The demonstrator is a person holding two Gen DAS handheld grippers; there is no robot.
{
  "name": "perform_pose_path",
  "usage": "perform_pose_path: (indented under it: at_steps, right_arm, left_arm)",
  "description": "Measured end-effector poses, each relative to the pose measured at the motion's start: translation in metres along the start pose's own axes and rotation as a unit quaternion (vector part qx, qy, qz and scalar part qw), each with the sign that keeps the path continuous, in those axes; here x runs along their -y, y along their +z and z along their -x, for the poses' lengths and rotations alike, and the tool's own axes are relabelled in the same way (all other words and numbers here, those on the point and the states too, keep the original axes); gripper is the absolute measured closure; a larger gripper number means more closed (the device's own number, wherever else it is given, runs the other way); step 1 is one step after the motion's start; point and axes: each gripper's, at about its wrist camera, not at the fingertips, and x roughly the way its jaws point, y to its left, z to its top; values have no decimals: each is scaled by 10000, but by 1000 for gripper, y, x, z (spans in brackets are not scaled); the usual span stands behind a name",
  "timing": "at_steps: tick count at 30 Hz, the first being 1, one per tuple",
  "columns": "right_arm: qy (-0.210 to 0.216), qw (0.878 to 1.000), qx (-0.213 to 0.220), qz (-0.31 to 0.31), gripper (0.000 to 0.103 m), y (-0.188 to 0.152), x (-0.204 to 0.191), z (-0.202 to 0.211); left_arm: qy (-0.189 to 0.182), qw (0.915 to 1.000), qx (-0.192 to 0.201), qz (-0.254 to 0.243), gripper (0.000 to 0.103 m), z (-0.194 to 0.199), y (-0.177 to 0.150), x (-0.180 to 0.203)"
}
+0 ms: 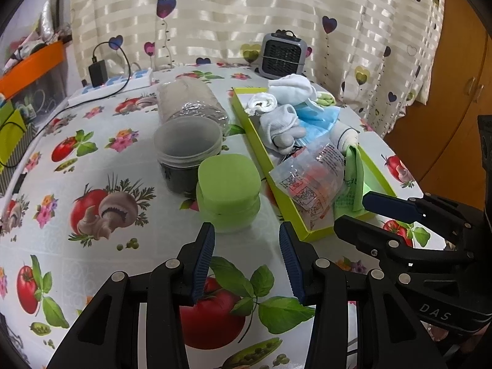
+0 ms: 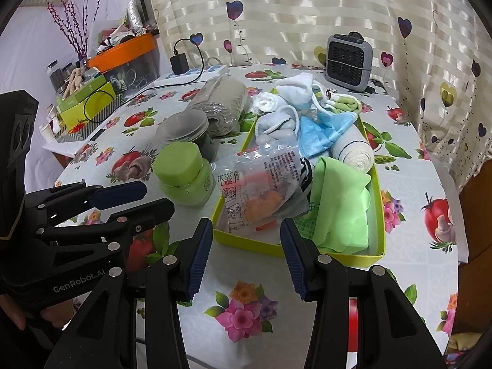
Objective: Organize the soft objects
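Two black handheld claws with blue ribbed pads hover side by side above a counter (image 1: 92, 141) covered in a cloth printed with tomatoes, mushrooms and flowers. The left claw (image 1: 247, 259) is released, its jaws spread wide and holding nothing. The right claw (image 2: 246, 255) is likewise spread and empty.

Just ahead of the right claw lies a shallow lime-green tray (image 2: 376, 190) piled with soft things. Nearest that claw, a clear plastic packet (image 2: 255, 184) with orange contents lies beside a folded green cloth (image 2: 341, 206). Farther along the tray come a rolled white bandage (image 2: 353, 147), a blue face mask (image 2: 323, 132) and grey-white socks (image 2: 276, 123), with a white sock (image 2: 295, 87) on top at the far end.

Directly ahead of the left claw stands a small jar with a green lid (image 1: 228, 181). Beyond it is a dark jar with a clear lid (image 1: 187, 144), then a grey roll wrapped in plastic (image 1: 190, 101), lying on its side. At the far edge of the counter, before a heart-patterned curtain (image 1: 246, 9), sits a small grey fan heater (image 1: 283, 55).
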Motion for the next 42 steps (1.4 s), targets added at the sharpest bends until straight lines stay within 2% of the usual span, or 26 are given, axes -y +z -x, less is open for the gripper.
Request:
perform_pose_path:
  at_steps: [42]
  right_arm:
    - [13, 10000, -9, 8, 56, -1, -2, 1]
  left_arm:
    - [-6, 10000, -38, -33, 60, 0, -3, 4]
